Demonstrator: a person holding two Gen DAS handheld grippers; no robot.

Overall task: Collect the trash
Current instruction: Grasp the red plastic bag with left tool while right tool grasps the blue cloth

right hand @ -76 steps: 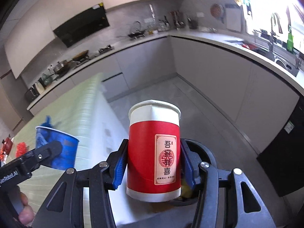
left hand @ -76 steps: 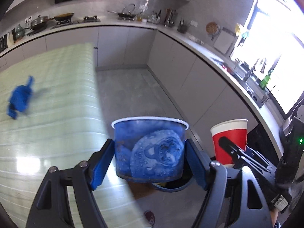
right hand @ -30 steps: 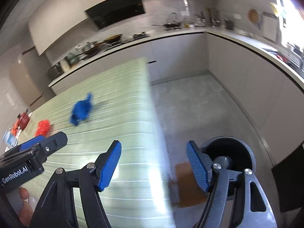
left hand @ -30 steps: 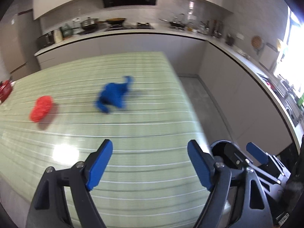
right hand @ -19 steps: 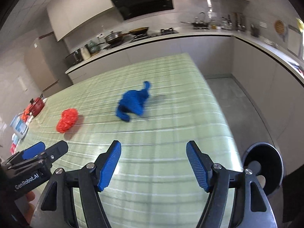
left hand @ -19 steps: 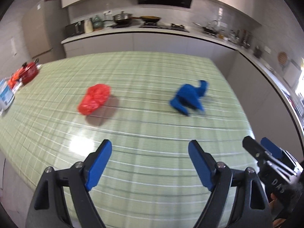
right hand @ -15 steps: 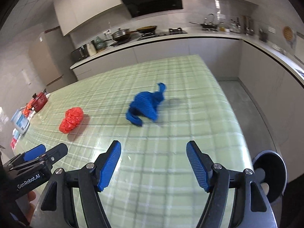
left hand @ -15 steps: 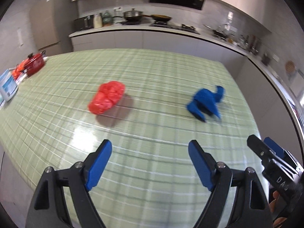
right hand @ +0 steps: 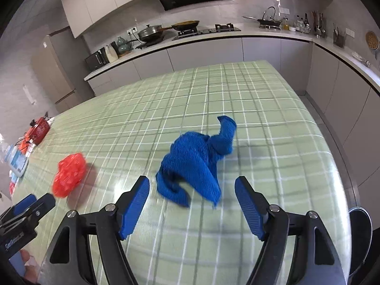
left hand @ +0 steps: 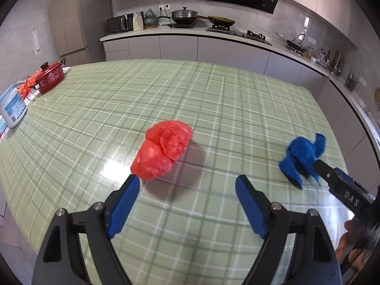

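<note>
A crumpled red plastic bag (left hand: 163, 152) lies on the green checked tablecloth (left hand: 190, 99), just ahead of my left gripper (left hand: 187, 190), which is open and empty. A crumpled blue cloth (right hand: 197, 163) lies just ahead of my right gripper (right hand: 192, 192), also open and empty. The blue cloth (left hand: 302, 158) shows at the right of the left wrist view, with the right gripper's finger beside it. The red bag (right hand: 70, 174) shows at the left of the right wrist view.
A red pot (left hand: 49, 76) and a white tub (left hand: 11, 109) stand at the table's far left edge. A black bin (right hand: 359, 232) sits on the floor past the table's right edge. Kitchen counters run behind and to the right.
Both grippers let go of their cups over the bin, then swung left over the table. They have moved closer to the red bag and the blue cloth.
</note>
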